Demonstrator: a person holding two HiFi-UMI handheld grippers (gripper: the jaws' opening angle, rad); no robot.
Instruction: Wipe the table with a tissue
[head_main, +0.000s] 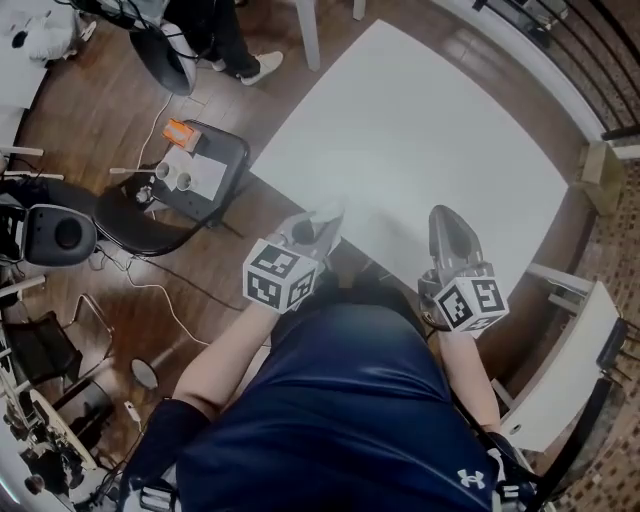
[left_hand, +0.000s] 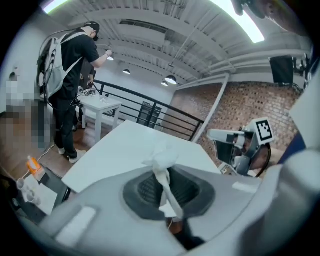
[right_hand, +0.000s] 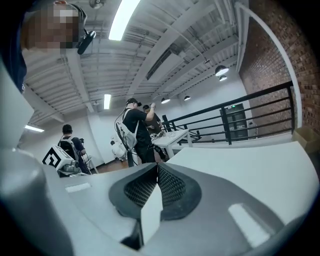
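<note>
The broad white rectangular worktop spreads out ahead of both pairs of fingers. The grey left gripper has its fingers clamped on a crumpled white paper tissue. The tissue's bunched end pokes out past their tips, at the worktop's near edge. To its right, the grey right gripper has its fingers closed on nothing, tips over the worktop.

white tissue; white table; brown wooden floor; reddish brick wall; navy shirt.
</note>
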